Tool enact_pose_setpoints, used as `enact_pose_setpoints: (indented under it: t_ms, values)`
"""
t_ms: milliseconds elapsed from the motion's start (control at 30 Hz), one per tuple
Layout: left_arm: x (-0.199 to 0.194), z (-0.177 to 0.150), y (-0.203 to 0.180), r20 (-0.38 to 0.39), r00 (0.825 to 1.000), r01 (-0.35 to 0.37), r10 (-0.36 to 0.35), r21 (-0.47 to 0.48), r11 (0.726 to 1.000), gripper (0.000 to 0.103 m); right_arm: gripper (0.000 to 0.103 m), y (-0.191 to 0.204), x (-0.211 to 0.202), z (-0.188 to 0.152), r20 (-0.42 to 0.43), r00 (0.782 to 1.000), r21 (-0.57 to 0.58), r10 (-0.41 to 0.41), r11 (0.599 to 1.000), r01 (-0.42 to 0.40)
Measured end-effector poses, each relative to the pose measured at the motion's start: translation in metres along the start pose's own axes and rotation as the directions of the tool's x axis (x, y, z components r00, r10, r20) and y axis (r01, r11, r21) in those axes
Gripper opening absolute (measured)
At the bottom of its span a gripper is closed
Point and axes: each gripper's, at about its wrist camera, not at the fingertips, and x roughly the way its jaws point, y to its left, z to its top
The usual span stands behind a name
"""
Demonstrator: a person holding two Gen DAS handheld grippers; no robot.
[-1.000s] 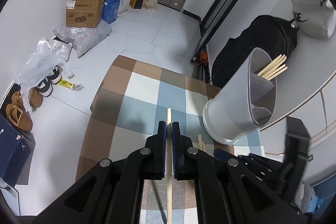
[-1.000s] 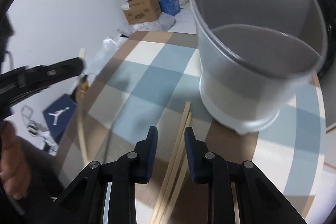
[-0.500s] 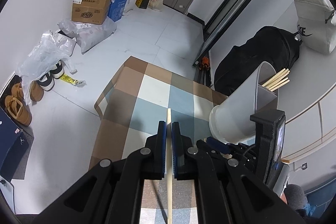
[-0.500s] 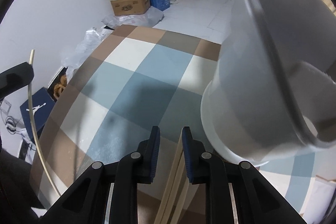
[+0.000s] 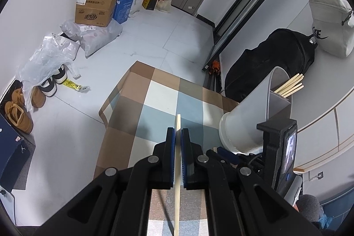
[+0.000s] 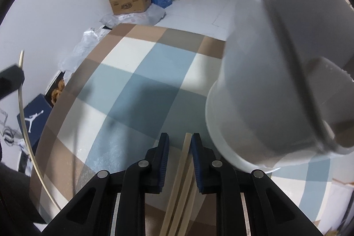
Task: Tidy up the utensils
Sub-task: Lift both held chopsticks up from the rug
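My left gripper (image 5: 178, 132) is shut on a single pale wooden chopstick (image 5: 177, 169), held above the checked tablecloth (image 5: 159, 92); the stick runs straight between the pads and pokes out past the tips. The same chopstick (image 6: 24, 125) shows at the left edge of the right wrist view. My right gripper (image 6: 179, 143) is low over the cloth, its jaws closing around a few loose chopsticks (image 6: 184, 169) that lie on the table nearer the right pad, with a gap still showing on the left. The grey divided utensil holder (image 5: 250, 123) (image 6: 265, 81) stands just to the right and holds several chopsticks (image 5: 289, 86).
The table's far and left edges drop to a grey floor. There lie a cardboard box (image 5: 95, 9), plastic bags (image 5: 44, 56) and shoes (image 5: 17, 116). A black bag (image 5: 270, 59) and a white sack (image 5: 329, 25) sit behind the holder. A blue shoebox (image 6: 33, 118) lies below the table.
My right gripper has dropped toward the loose chopsticks beside the holder's base and its jaws have narrowed. It has come into the left wrist view in front of the holder. The left gripper keeps its chopstick.
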Motion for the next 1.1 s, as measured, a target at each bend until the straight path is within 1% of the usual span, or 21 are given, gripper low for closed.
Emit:
enact_pose_setpoints:
  t_ms: [33,67,267,367,500,633,733,800,967,1000,1100]
  values:
    - [0.0,0.0,0.0,0.0,1.0,-0.002,0.002,-0.002,1.0,0.001,0.009,0.002,-0.001,-0.001,0.0,1.0,-0.006,0.011,1.0,-0.011]
    - [0.0,0.0,0.0,-0.001,1.0,-0.002,0.002,-0.003,1.0,0.001,0.007,0.004,-0.001,-0.001,0.001,1.0,-0.011,0.014,1.0,-0.014]
    - [0.0,0.0,-0.001,0.0,1.0,-0.004,0.004,0.001,1.0,0.001,0.006,0.005,-0.004,0.001,0.01,0.999,-0.001,0.036,0.999,-0.036]
    - [-0.003,-0.001,-0.005,0.008,1.0,-0.005,0.004,0.019,1.0,0.001,0.006,0.002,-0.018,0.003,0.061,0.996,0.017,0.062,0.998,-0.063]
    - [-0.004,-0.001,-0.012,0.017,1.0,0.001,-0.002,0.045,0.999,0.001,0.005,-0.003,-0.051,0.002,0.156,0.983,0.049,0.096,0.993,-0.105]
    - [-0.01,-0.002,-0.023,0.032,0.999,0.021,-0.024,0.079,0.997,0.001,0.005,-0.01,-0.089,-0.005,0.265,0.957,0.064,0.12,0.988,-0.141]
    - [-0.016,-0.005,-0.032,0.057,0.998,0.03,-0.036,0.116,0.993,0.001,0.005,-0.016,-0.117,-0.013,0.351,0.927,0.061,0.129,0.985,-0.16]
    - [-0.02,-0.008,-0.038,0.073,0.996,0.038,-0.048,0.141,0.989,0.001,0.005,-0.023,-0.135,-0.02,0.392,0.91,0.06,0.134,0.984,-0.171]
    - [-0.03,-0.015,-0.054,0.096,0.992,0.064,-0.083,0.193,0.979,0.001,0.005,-0.034,-0.163,-0.038,0.466,0.872,0.065,0.153,0.976,-0.206]
    - [-0.032,-0.016,-0.057,0.105,0.991,0.057,-0.08,0.204,0.977,0.001,0.005,-0.036,-0.166,-0.04,0.474,0.867,0.068,0.152,0.976,-0.208]
    - [-0.042,-0.021,-0.072,0.138,0.987,0.042,-0.08,0.258,0.965,0.001,0.005,-0.044,-0.18,-0.048,0.511,0.845,0.081,0.155,0.971,-0.227]
